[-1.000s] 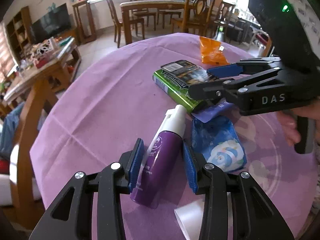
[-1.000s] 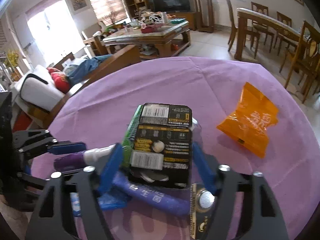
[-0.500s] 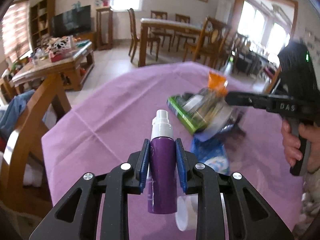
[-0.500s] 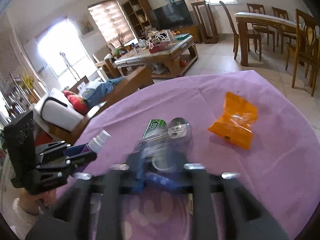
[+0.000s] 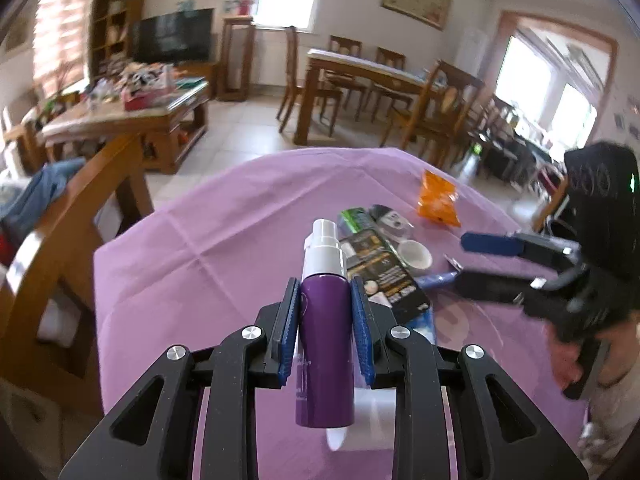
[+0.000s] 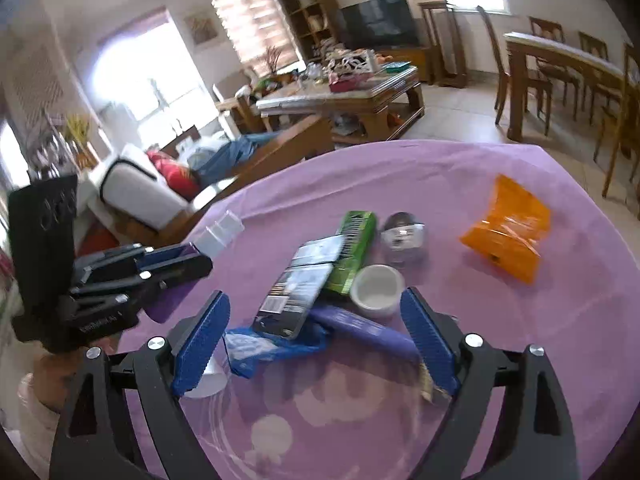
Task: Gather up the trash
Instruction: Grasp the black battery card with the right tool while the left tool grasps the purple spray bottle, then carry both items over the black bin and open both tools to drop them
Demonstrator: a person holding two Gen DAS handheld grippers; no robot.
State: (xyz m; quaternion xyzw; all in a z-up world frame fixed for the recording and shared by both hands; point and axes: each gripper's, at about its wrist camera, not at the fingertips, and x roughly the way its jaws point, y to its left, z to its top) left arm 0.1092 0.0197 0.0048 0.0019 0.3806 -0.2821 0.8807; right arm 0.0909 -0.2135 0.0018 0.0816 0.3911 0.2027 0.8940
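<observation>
1. Gripping a purple plastic spray bottle with a white pump top (image 5: 325, 332), the left gripper (image 5: 325, 334) has its blue pads clamped on the bottle's sides, nozzle pointing away and the bottle lifted clear of the purple tablecloth (image 5: 208, 248); the side grip probably keeps the smooth cylinder from sliding.
2. The right gripper (image 6: 316, 340) hovers over the litter pile with its jaws wide apart; they have just been opening, and nothing is pinched between them.
3. Below those open jaws lie a dark printed card packet (image 6: 298, 296), a green carton (image 6: 354, 248), a small white cup (image 6: 378, 290), a crumpled blue wrapper (image 6: 272, 346) and a purple tube (image 6: 360, 328), heaped and overlapping.
4. A clear round container with a label (image 6: 402, 236) sits just beyond the cup.
5. An orange foil snack bag (image 6: 506, 234) lies apart, toward the far right of the table.
6. No bin shows in either view, so where the bottle goes cannot be told.
</observation>
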